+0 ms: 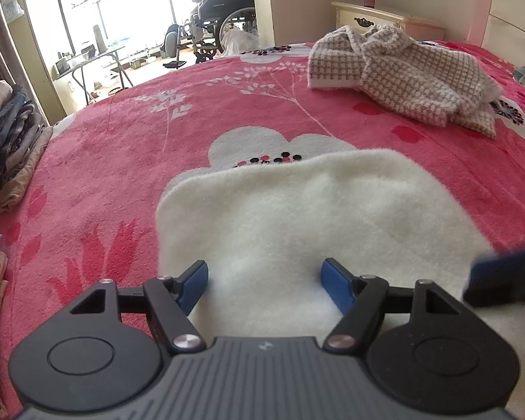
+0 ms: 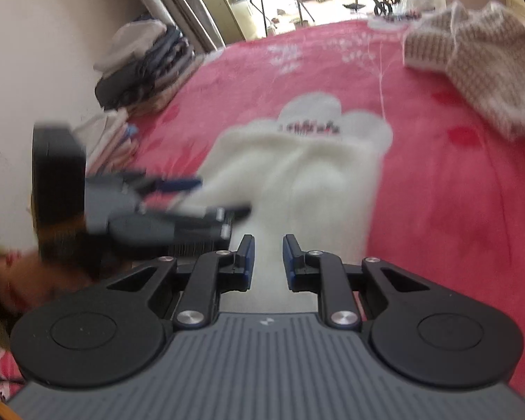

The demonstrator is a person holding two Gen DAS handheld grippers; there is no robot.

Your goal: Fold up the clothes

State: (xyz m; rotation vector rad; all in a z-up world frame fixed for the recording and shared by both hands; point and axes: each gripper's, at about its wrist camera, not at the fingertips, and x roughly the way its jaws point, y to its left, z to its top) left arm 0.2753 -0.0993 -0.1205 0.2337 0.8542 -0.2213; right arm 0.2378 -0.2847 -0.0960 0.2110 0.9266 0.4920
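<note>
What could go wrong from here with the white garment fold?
1. The right gripper has jaws nearly closed with a narrow gap over the fluffy white fleece garment; I cannot tell if it pinches fabric, so a layer could slip or drag.
2. The left gripper stands wide open over the near edge, pinning nothing, so the fold may shift.
3. The grippers are close together and the right wrist view is blurred; they could collide.
</note>
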